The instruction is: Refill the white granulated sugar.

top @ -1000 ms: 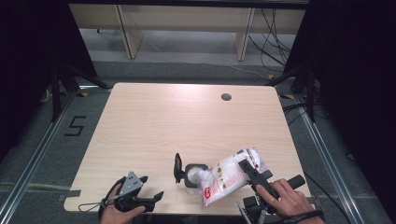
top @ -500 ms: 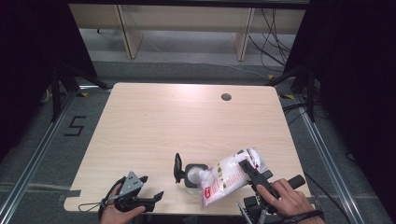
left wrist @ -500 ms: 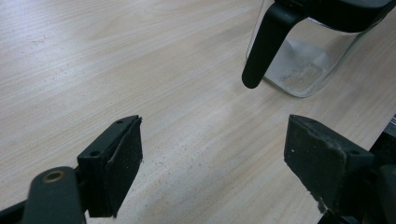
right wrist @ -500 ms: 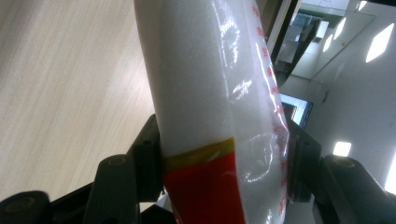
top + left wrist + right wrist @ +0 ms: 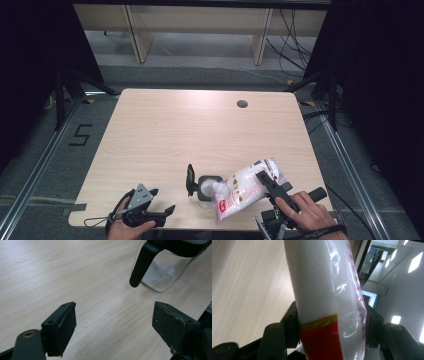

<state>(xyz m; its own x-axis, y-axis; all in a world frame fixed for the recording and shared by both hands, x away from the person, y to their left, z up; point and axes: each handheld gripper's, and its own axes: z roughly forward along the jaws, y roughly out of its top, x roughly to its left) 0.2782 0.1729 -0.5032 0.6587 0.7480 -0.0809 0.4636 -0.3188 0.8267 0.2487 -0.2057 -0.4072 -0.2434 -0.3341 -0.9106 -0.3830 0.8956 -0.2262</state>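
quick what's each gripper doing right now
Left gripper: open, empty.
Right gripper: shut on the white bag, tilted over the clear container.

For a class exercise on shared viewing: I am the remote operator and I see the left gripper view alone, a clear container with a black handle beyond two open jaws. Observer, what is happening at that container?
Observer: In the high view, the right gripper holds a bag of white grains tilted over the container, its low corner at the container's open top.
Operator: Is that bag really clamped?
Observer: Yes. In the right gripper view both jaws press the bag's sides, just above its red and yellow band.
Operator: And where is my gripper?
Observer: The left gripper rests near the table's front edge, left of the container, holding nothing.
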